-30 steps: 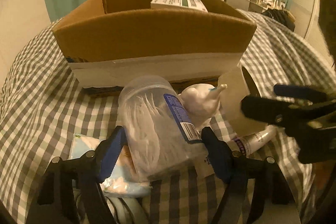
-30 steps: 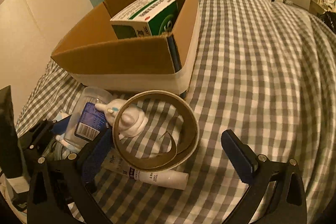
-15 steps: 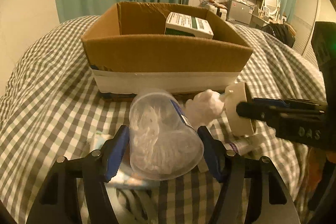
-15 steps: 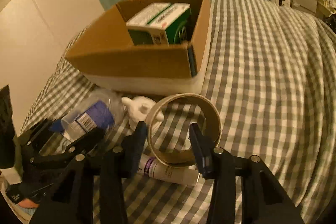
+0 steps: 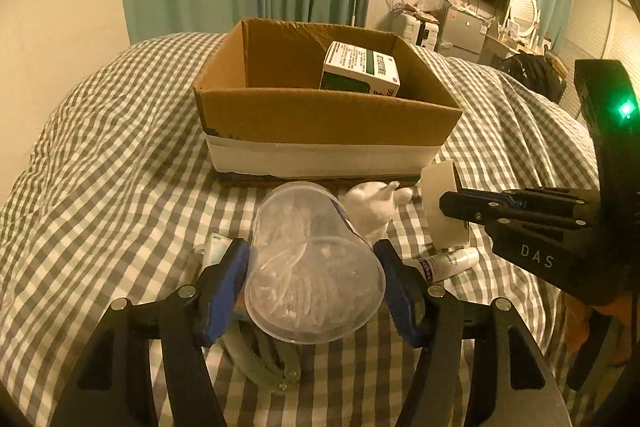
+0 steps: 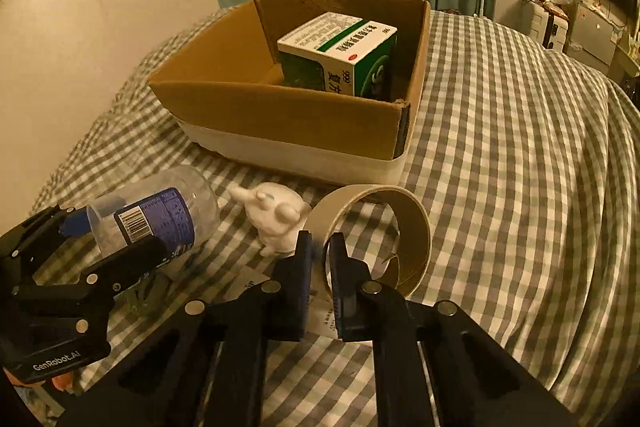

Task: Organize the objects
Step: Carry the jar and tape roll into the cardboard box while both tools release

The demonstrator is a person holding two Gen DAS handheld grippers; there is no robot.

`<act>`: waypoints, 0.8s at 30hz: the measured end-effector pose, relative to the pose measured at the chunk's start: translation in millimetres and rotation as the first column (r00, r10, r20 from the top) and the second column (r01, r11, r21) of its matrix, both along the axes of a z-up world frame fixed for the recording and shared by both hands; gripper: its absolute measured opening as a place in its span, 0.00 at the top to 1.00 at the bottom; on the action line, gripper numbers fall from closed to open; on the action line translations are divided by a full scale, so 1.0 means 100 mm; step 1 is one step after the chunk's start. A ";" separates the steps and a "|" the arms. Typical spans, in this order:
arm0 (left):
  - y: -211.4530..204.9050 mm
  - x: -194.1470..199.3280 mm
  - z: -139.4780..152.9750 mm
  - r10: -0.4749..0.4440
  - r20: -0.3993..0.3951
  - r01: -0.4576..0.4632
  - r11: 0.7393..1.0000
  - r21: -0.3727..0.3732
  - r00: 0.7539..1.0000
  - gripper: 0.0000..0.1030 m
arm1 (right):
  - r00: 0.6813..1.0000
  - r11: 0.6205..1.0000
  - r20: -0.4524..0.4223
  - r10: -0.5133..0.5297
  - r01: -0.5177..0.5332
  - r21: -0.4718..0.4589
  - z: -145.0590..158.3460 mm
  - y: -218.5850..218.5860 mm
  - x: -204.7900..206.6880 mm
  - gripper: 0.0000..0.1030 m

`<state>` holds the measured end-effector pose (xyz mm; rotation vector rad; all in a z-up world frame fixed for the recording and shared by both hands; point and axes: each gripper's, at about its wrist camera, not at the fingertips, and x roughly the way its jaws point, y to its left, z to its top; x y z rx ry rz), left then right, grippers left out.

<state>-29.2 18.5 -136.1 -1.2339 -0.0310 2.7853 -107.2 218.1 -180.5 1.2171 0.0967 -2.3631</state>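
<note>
Already packed: one green-and-white carton [image 5: 360, 69] in the cardboard box [image 5: 324, 115], upper centre of frame. Lower centre, left gripper [image 5: 312, 279] clamped around clear plastic jar [image 5: 312, 267]; right gripper [image 6: 320, 259] pinched on tape roll wall [image 6: 416, 227]. Left on checked bedspread [image 6: 520, 147]: white figurine [image 6: 276, 219], small tube [image 5: 444, 261].

tube [image 5: 448, 262] label unreadable, packet [image 5: 214, 251] behind left fingers [image 5: 224, 283]

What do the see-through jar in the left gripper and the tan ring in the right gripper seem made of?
See-through jar: likely clear glossy plastic; its white contents show through the wall. Tan ring: probably matte cardboard, a tape core, with a thin dull brown wall.
</note>
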 end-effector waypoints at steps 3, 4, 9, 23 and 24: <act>-0.02 0.06 0.12 0.004 -0.016 -0.004 1.000 0.006 1.000 0.37 | 1.000 1.000 -0.025 0.004 -0.005 -0.014 0.12 0.03 0.06 0.95; -0.03 0.08 0.17 0.006 -0.022 -0.006 1.000 0.010 1.000 0.37 | 0.999 1.000 -0.032 0.005 -0.006 -0.028 0.17 0.07 0.11 0.95; -0.07 0.17 0.41 -0.002 -0.060 0.005 0.998 0.058 0.998 0.38 | 0.996 0.998 -0.088 0.008 -0.014 -0.064 0.46 0.12 0.28 0.96; -0.09 -0.14 1.42 -0.035 -0.287 0.047 0.998 0.034 0.957 0.38 | 0.950 0.995 -0.302 0.079 -0.095 -0.037 1.51 -0.17 0.12 0.96; -0.08 -0.21 1.50 -0.036 -0.306 0.046 0.999 0.028 0.951 0.38 | 0.947 0.995 -0.312 0.080 -0.097 -0.040 1.58 -0.18 0.05 0.96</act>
